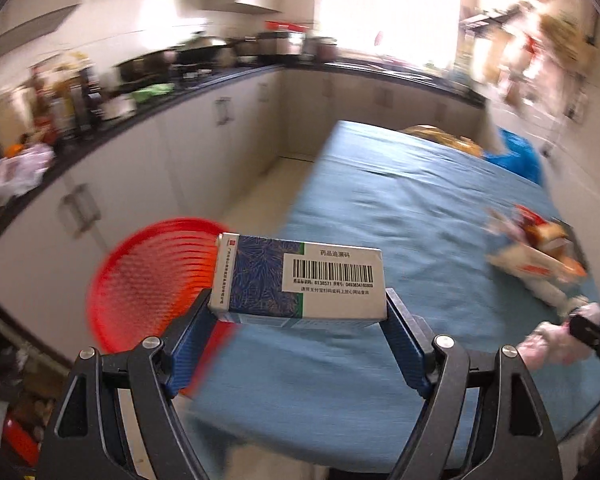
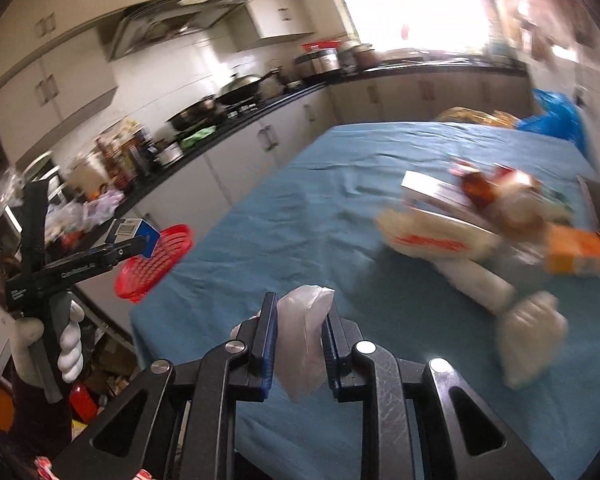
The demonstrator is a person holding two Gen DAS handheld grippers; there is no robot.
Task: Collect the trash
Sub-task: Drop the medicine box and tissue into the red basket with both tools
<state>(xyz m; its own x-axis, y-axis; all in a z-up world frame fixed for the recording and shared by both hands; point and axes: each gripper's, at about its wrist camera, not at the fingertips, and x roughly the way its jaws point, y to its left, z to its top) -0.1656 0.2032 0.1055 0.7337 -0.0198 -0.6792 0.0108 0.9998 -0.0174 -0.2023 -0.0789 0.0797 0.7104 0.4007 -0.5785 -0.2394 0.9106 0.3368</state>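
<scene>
My left gripper [image 1: 298, 304] is shut on a blue and white medicine box [image 1: 300, 280] with a barcode, held in the air over the table's left edge, just right of a red mesh basket [image 1: 152, 280]. The right wrist view shows the same box [image 2: 134, 234] above the red basket [image 2: 156, 262]. My right gripper [image 2: 300, 320] is shut on a crumpled clear plastic bag [image 2: 304, 340] above the blue tablecloth [image 2: 300, 208]. A pile of trash [image 2: 492, 220] with wrappers, boxes and an orange carton lies on the table's right side.
Kitchen counters [image 1: 140, 116] with pots and bottles run along the left and back. A blue plastic bag [image 2: 556, 120] and yellow packets sit at the table's far end. Clutter lies on the floor at the left.
</scene>
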